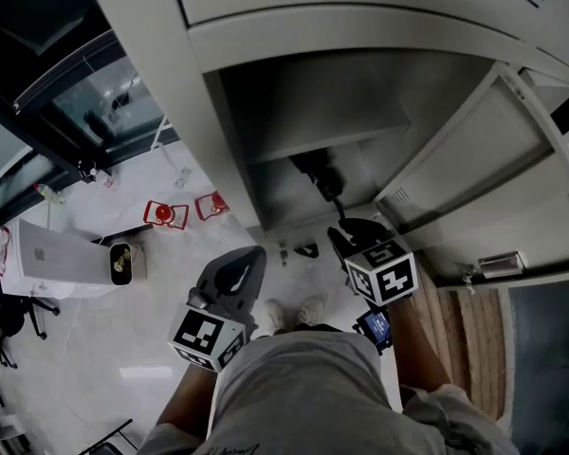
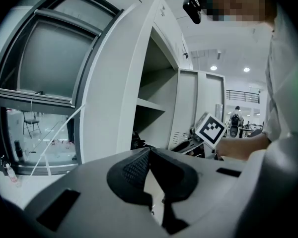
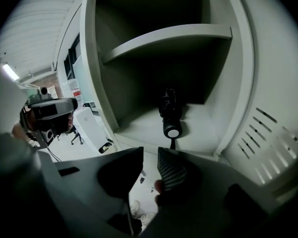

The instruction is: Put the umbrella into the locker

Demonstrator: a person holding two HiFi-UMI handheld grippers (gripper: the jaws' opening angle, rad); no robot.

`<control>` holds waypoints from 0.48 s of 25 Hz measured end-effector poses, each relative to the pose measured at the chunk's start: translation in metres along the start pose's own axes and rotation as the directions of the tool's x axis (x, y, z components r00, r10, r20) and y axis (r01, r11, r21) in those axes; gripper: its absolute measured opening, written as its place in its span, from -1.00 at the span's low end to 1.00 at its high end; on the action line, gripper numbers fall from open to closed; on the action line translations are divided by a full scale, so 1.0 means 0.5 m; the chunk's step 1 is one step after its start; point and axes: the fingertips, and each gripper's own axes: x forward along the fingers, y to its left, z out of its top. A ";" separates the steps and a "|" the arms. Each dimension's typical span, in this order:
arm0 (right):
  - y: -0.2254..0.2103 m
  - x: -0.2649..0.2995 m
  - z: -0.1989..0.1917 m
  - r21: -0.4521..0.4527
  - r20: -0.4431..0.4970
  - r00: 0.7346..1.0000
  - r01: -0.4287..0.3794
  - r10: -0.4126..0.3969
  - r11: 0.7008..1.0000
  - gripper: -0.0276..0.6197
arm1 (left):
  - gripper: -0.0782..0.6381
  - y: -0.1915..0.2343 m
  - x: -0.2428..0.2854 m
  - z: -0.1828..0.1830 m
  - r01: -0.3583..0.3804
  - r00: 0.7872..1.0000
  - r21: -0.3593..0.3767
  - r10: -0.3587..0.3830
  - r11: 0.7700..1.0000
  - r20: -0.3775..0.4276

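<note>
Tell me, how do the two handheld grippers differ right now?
Left gripper: fingers touching at the tips; right gripper: fingers apart. The right gripper faces the open locker, where the umbrella lies under the shelf; the left gripper is held left of that opening. Both hold nothing.

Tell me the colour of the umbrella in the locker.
The umbrella is black, pale at its handle end; the right gripper view shows it best.

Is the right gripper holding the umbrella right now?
No, the umbrella lies on the locker floor beyond the right gripper, whose jaws stand apart with nothing between.
</note>
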 end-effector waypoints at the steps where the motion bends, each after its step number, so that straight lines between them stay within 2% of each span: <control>1: 0.005 -0.004 0.002 0.001 0.005 1.000 -0.002 0.002 1.000 -0.62 | -0.74 0.000 -0.001 0.002 -0.002 1.000 0.001 0.002 1.000 0.005; 6: 0.026 -0.031 0.016 0.015 0.043 0.999 -0.002 0.002 1.000 -0.76 | -0.74 -0.008 -0.002 -0.005 0.008 1.000 -0.004 -0.008 1.000 -0.012; 12: 0.057 -0.056 0.016 0.022 0.057 0.998 -0.020 0.019 1.000 -0.81 | -0.74 -0.014 -0.001 -0.002 0.015 1.000 -0.005 -0.015 1.000 -0.010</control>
